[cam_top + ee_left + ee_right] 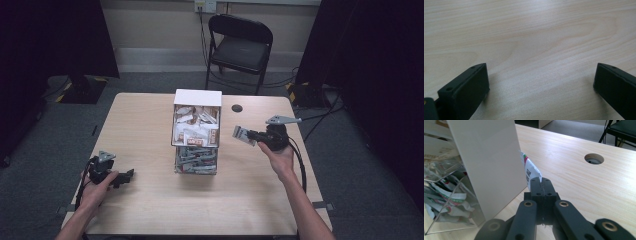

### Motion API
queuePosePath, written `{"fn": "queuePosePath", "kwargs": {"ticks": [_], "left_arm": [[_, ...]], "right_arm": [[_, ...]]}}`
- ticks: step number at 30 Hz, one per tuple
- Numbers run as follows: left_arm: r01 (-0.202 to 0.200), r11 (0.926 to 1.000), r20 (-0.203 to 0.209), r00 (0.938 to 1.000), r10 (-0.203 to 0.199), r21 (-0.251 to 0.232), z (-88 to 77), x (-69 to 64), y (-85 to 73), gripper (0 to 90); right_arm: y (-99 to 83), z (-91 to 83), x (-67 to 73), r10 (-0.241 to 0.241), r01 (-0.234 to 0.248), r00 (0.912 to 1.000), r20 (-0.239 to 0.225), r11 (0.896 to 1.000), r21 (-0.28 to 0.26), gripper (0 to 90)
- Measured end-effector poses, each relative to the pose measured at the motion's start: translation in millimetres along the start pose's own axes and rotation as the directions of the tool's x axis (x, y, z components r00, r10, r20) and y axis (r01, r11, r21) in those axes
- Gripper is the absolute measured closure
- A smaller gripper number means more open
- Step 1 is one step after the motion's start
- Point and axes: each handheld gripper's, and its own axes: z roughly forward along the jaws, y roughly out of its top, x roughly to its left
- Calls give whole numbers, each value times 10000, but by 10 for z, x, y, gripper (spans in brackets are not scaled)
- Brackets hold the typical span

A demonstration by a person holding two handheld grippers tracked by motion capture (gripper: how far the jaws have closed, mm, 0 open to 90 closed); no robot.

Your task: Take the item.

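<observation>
Pale wood-grain table (150, 210) in a dim, grey-carpeted room, with a black folding chair (240, 47) standing beyond its far edge.

High view. A clear acrylic two-tier dispenser with a white top (197, 131) stands at the table's centre, crammed with small packets. My right gripper (251, 136) hovers just to the right of its upper tier, closed on a small white flat sachet with printed markings (241, 134), which juts from the jaws toward the dispenser without touching it. My left gripper (126, 176) sits low near the table's front left corner, well apart from the dispenser. A round cable hole (237, 108) lies behind the right gripper.

Left gripper view. My jaws stand wide apart with nothing but bare table between them.

Right gripper view. My jaws are pressed together on the near edge of the sachet (530, 171); the rest of it rises ahead of the fingertips, just beside the dispenser's white side panel (491, 162). More packets (449, 195) show through the clear wall at left.

Handling, as I judge it: the sachet is very light, thin and limp, its film probably slick, so it can flop or slip from an edge pinch. A firm pinch set well in from the edge should hold best; crushing matters little, though a sealed seam could split under a hard squeeze.
</observation>
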Motion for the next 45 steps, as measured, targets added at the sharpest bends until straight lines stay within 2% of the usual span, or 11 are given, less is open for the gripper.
{"fn": "queuePosePath", "kwargs": {"ticks": [8,23,25,29,38,45], "left_arm": [[2,10000,1,10000,-2,1,0,0,0,0],[-3,10000,-2,10000,3,15,-1,0,1,0],[4,10000,-1,10000,-4,0,0,-1,0,0],[-2,10000,0,10000,2,2,0,0,0,0],[-1,10000,4,10000,1,-2,0,0,0,0],[-9,10000,4,10000,9,3,0,0,0,0]], "right_arm": [[-105,131,-12,-87,87,10000,-1,9987,510,900],[-249,376,-81,46,-55,9999,100,9962,868,900],[-323,417,-131,4,-37,9995,302,9938,1115,900],[-375,401,-169,32,-83,9990,455,9936,1124,900],[-437,425,-95,-249,221,9995,191,9905,1356,899],[-478,407,-49,-178,194,9998,-132,9898,1413,889]]}}
